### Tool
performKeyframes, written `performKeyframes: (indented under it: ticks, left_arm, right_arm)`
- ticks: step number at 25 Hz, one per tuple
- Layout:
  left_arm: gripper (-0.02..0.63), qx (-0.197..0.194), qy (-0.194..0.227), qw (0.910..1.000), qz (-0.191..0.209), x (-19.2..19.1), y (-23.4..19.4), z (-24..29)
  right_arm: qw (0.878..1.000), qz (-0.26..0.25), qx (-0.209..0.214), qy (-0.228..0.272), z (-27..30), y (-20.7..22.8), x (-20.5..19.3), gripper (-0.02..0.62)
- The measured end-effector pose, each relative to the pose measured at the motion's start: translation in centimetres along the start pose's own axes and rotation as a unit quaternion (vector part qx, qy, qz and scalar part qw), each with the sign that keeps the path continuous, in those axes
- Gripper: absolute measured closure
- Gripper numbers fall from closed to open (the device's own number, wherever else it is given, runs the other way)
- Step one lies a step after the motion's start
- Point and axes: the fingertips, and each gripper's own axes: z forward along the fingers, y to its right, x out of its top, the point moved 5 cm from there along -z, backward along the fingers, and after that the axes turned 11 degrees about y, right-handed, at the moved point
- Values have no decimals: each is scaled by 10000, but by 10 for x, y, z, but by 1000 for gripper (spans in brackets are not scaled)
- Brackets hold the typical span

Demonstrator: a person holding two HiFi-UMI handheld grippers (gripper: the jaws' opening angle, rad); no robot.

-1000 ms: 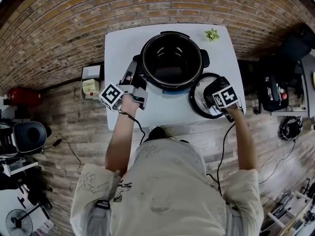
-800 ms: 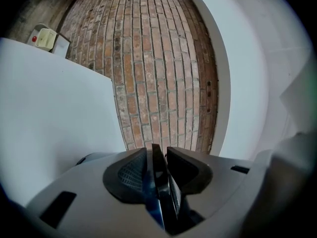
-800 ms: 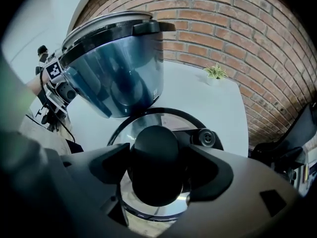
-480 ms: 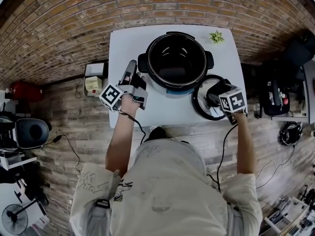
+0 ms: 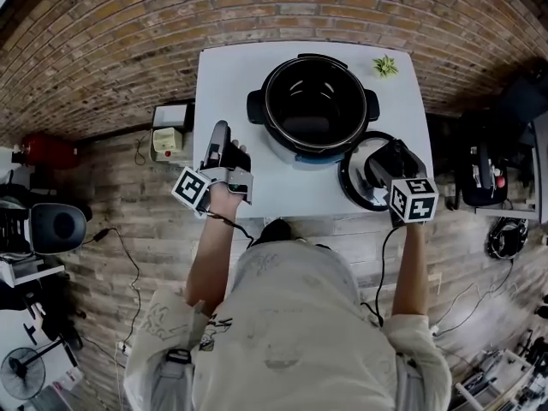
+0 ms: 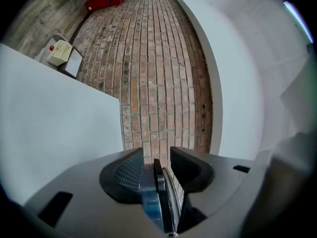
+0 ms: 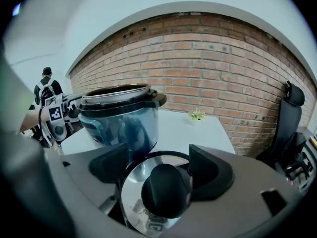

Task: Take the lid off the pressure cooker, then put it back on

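Observation:
The pressure cooker (image 5: 267,101) stands open at the back of the white table (image 5: 231,75), its blue body (image 7: 121,120) ahead in the right gripper view. The steel lid (image 5: 355,185) lies flat on the table to the cooker's right. My right gripper (image 5: 385,163) hovers over it. Its jaws (image 7: 159,161) have just been opening and stand open on either side of the black knob (image 7: 166,190), pads clear of it. My left gripper (image 5: 219,135) is left of the cooker and apart from its side handle. Its jaws (image 6: 157,157) have just been opening, with nothing pressed between the pads.
A small green plant (image 5: 385,65) sits at the table's back right corner. A brick wall rises behind the table. On the floor to the left are a cream box (image 5: 165,144) and a red canister (image 5: 43,151). A dark chair (image 7: 292,118) stands at the right.
The left gripper has come off the cooker's side handle and drawn back towards the table's near left. The right gripper has let go of the lid's knob and risen; the lid stays on the table.

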Motion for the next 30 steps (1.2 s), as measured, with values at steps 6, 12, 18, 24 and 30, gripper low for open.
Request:
performKeyframes:
  ticks: [6,12,18,24,30]
  left_arm:
    - [422,147,212,9994,-232,2,-14,-28]
    - [422,185,180,9994,-228,2,-16,-31]
    - [422,137,175,9995,-244,1,-15,-29]
    - [422,78,-13,9999,-132,-1,-9,-19]
    - [417,-27,-536,9986,37,-11,1,6]
  right_arm:
    - [9989,365,-60,298,-5,-13,-13,206]
    - [9994,312,71,131,-2,-19,-23,206]
    - [9997,217,93,92,-1,-19,-20,206]
    - [9999,102,81,24,-1,-13,-18,206]
    - [9986,-346,168,-371,-2,-2,-16,206]
